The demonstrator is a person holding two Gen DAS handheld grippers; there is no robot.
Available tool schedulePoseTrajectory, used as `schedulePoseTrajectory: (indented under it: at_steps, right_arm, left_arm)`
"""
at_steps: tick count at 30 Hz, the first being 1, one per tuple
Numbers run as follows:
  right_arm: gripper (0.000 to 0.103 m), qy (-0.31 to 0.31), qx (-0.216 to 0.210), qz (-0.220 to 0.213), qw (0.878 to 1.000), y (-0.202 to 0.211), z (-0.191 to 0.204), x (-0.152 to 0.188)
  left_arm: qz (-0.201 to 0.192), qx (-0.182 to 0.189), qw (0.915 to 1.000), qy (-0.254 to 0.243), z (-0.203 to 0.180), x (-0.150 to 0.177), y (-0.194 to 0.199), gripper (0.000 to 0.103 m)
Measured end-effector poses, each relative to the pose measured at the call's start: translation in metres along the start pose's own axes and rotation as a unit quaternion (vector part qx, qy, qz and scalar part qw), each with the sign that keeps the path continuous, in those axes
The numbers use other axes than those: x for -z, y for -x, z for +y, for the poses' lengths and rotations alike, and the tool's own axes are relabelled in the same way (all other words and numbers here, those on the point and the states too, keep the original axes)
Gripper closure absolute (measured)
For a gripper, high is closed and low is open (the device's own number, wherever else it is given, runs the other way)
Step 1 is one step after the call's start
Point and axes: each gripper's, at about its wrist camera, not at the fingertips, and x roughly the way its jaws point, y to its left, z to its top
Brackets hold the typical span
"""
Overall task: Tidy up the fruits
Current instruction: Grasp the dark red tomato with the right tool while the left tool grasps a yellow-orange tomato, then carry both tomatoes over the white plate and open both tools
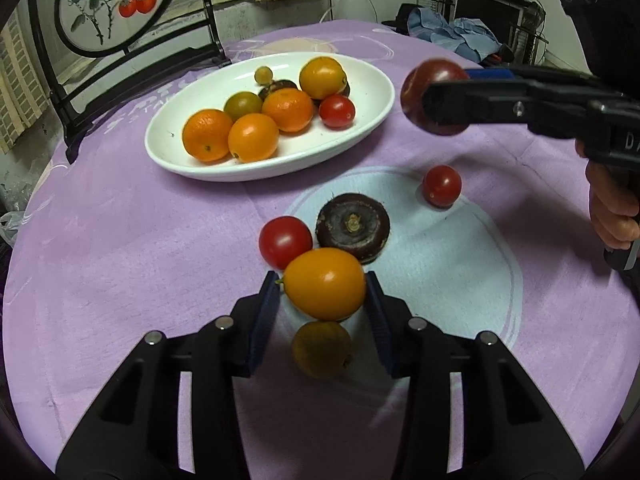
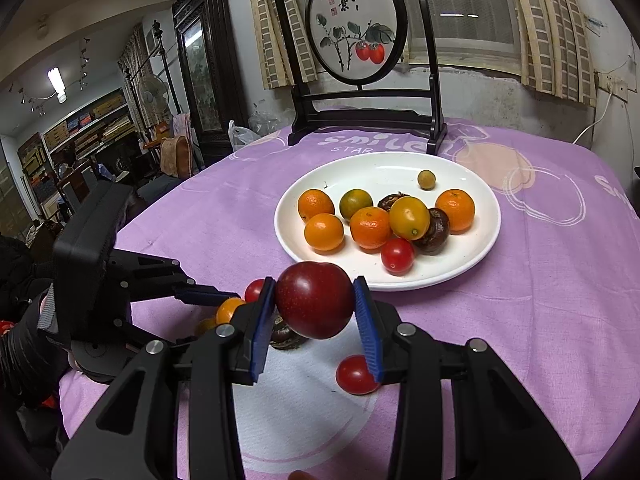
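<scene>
A round table under a purple cloth carries everything, with a framed persimmon screen standing at its far edge. Toward that far edge sits the white oval plate, already holding a heap of oranges, a yellow fruit, dark chestnut-like pieces and a cherry tomato. Nearer the front edge, on a pale round patch of the cloth, lie the loose fruits: a dark brown flat fruit, a red tomato touching it, another red tomato set apart to the right, and a dull yellow fruit under the left tool.

The right gripper pinches a dark red plum and holds it in the air, between the loose pile and the plate. The left gripper is pressed against both sides of an orange-yellow fruit, which seems lifted just off the cloth.

Both hands appear to be mid-carry. Next, each fruit needs carrying over the plate's near rim, lowering into a bare spot so it does not roll the heap, then releasing.
</scene>
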Motion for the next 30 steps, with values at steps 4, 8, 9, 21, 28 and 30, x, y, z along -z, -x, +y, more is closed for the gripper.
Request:
schedulePoseTrajectory:
  at_steps: [4,8,9,21,28,30]
  right_arm:
    - [0.064,0.004,-0.008,0.004,1.000,-0.002,0.005,0.001]
    - [0.064,0.000,-0.026,0.006,1.000,-0.003,0.009,0.003]
    - [0.064,-0.004,-0.031,0.005,0.999,-0.003,0.009,0.002]
    - [0.064,-0.137,0.048,-0.069,0.987,-0.034,-0.042,-0.045]
    - [0.063,-0.131,0.069,-0.053,0.988,-0.063,-0.056,-0.053]
    - [0.058,-0.129,0.072,-0.058,0.987,-0.063,-0.056,-0.057]
  left_arm:
    - [-0.021,0.001,0.9998,0.002,-0.001,-0.001,0.013,0.059]
    - [-0.039,-0.001,0.9992,0.000,-0.004,-0.002,0.025,0.059]
    - [-0.046,-0.004,0.9989,-0.001,-0.004,-0.003,0.029,0.059]
    - [-0.115,-0.061,0.9844,0.118,0.062,-0.089,0.021,0.059]
    - [-0.074,-0.084,0.9804,0.162,0.093,-0.109,-0.030,0.059]
    - [-0.073,-0.093,0.9792,0.165,0.095,-0.108,-0.033,0.058]
